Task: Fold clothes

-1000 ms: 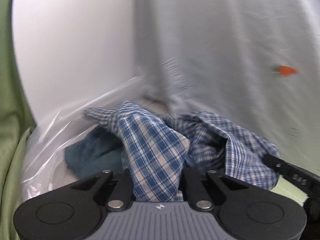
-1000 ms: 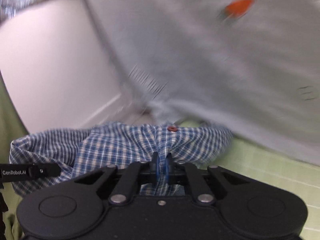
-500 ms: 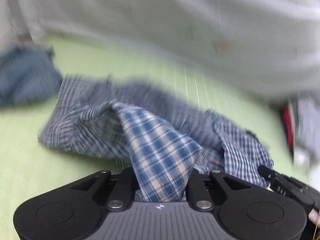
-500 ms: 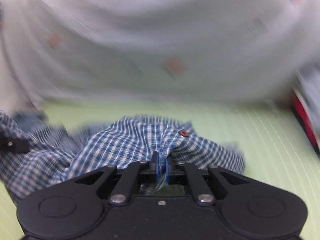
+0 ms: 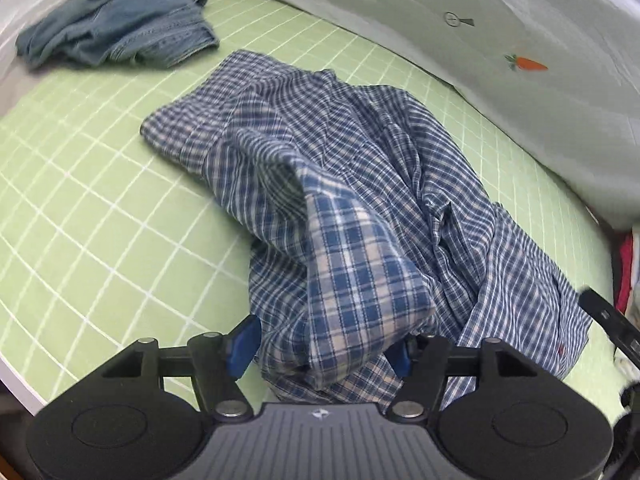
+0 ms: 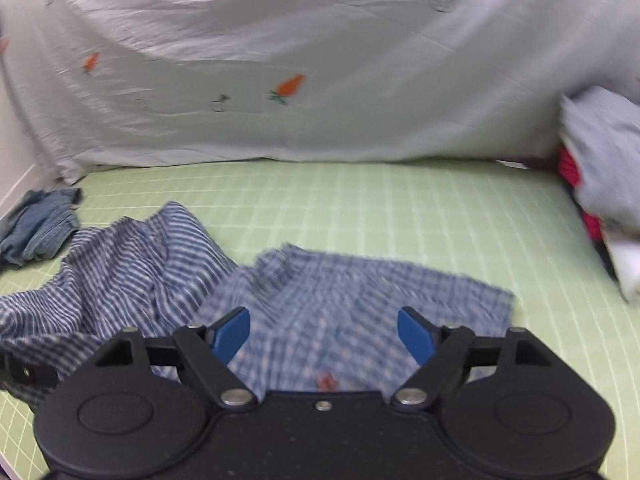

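A blue-and-white plaid shirt (image 5: 352, 184) lies crumpled on the green grid mat (image 5: 80, 200). It also shows in the right wrist view (image 6: 340, 304). My left gripper (image 5: 322, 344) is open, its blue pads wide apart, with a raised fold of the shirt lying loosely between them. My right gripper (image 6: 324, 336) is open just above the shirt's right part, with a red button (image 6: 326, 381) below it. The tip of the right gripper (image 5: 608, 320) shows at the right edge of the left wrist view.
A crumpled denim garment (image 5: 120, 36) lies at the mat's far left, also in the right wrist view (image 6: 36, 228). A white sheet with carrot prints (image 6: 320, 60) hangs behind. A pile of red, white and grey clothes (image 6: 600, 200) sits at the right.
Both grippers carried the shirt from the bag at the left down to the mat and opened. The shirt now lies on the mat.
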`<action>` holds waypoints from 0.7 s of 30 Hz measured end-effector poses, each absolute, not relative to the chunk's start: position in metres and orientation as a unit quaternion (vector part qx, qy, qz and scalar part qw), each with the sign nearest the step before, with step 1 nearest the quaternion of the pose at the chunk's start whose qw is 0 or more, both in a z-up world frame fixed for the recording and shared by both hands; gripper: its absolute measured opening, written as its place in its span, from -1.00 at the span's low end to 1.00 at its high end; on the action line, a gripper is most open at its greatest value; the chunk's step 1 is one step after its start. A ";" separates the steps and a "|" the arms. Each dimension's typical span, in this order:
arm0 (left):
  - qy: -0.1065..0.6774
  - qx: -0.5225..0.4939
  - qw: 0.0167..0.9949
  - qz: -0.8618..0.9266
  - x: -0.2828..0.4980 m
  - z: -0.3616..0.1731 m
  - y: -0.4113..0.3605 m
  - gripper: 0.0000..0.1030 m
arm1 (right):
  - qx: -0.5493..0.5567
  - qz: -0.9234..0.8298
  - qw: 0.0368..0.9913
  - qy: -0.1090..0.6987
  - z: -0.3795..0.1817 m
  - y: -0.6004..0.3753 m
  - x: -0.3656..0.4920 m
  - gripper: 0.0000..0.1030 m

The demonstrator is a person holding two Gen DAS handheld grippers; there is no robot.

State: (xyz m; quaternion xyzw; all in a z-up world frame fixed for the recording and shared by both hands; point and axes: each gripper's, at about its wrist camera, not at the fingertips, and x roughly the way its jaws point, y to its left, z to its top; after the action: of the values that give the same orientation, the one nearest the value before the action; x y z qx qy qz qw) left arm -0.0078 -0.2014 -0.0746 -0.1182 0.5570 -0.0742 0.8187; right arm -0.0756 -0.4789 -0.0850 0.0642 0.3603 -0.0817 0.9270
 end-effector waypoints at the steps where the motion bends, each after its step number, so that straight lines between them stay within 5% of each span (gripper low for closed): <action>1: 0.558 -0.119 0.818 -0.072 -0.006 -0.076 -0.201 0.23 | 0.058 -0.064 0.928 0.362 -0.087 -0.475 -0.064 0.58; 9: 0.582 -0.117 0.803 -0.058 0.032 -0.092 -0.198 -0.56 | 0.023 0.065 0.907 0.415 -0.136 -0.417 0.021 0.57; 10: 0.584 -0.108 0.802 -0.061 0.039 -0.094 -0.200 -0.62 | 0.019 0.068 0.904 0.421 -0.142 -0.414 0.029 0.44; 12: 0.587 -0.091 0.802 -0.066 0.051 -0.098 -0.205 -0.70 | 0.014 0.071 0.900 0.431 -0.152 -0.412 0.044 -0.39; 13: 0.585 -0.078 0.805 -0.067 0.059 -0.098 -0.207 -0.74 | 0.014 0.070 0.898 0.434 -0.155 -0.415 0.051 -0.99; 21: 0.505 0.010 0.859 -0.088 0.163 -0.081 -0.218 -0.75 | 0.008 -0.124 0.920 0.373 -0.117 -0.524 0.066 -0.98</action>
State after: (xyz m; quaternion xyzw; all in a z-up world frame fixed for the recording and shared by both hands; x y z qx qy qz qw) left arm 0.1632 -0.2185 -0.0812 0.0102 0.5048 -0.0878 0.8587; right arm 0.0657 -0.5237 -0.1168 0.0084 0.3728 -0.1243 0.9195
